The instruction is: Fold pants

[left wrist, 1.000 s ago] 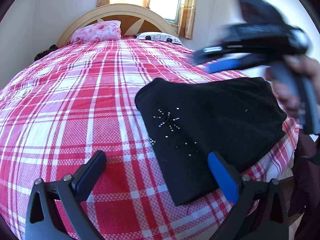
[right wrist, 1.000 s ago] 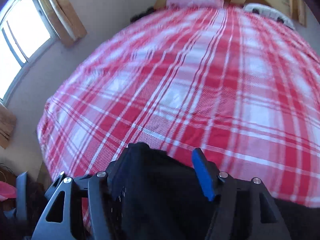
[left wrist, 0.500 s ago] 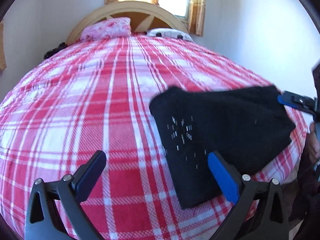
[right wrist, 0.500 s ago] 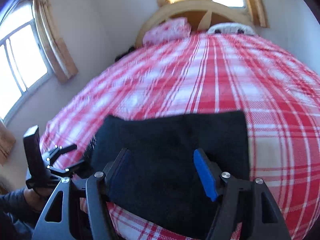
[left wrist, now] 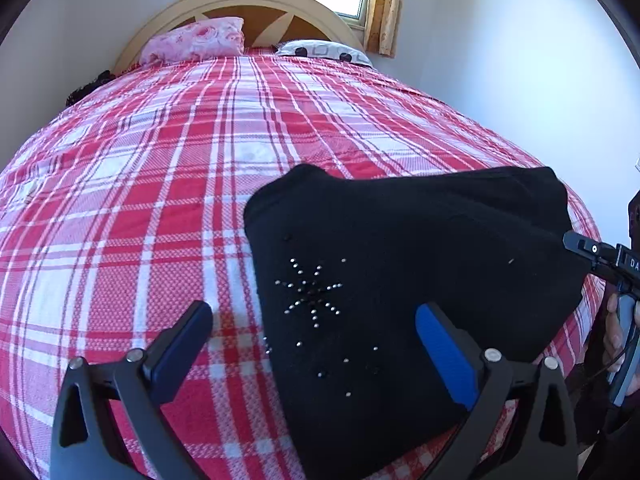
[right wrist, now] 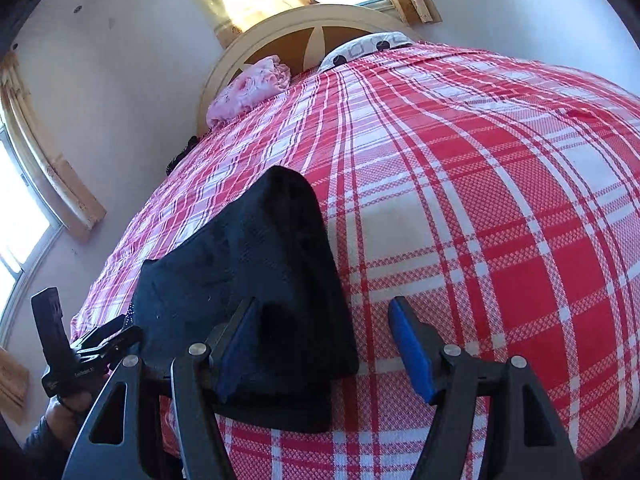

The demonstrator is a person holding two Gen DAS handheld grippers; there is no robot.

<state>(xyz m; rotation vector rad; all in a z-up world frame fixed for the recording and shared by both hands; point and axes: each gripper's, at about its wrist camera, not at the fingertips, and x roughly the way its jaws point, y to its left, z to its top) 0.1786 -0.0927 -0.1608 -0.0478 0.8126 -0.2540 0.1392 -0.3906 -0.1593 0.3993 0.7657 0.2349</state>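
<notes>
The black pants [left wrist: 400,272] lie folded into a compact stack near the foot edge of the bed; a rhinestone star shows on top. They also show in the right wrist view [right wrist: 248,280]. My left gripper [left wrist: 316,344] is open and empty, its jaws hovering over the near left part of the stack. My right gripper [right wrist: 324,344] is open and empty at the stack's right end, its left finger [right wrist: 236,344] over the cloth. The right gripper's body [left wrist: 600,260] shows at the right edge of the left wrist view.
The bed carries a red and white plaid cover [left wrist: 160,200]. A pink pillow [left wrist: 196,40] and a white patterned pillow [left wrist: 324,50] lie at the curved headboard [left wrist: 240,0]. Windows and walls surround the bed. Dark clothing [left wrist: 86,88] lies at the bed's far left.
The right gripper has come down from above the pants to the stack's right end and let go of the cloth. The pants now lie flat and still. The left gripper stays open.
</notes>
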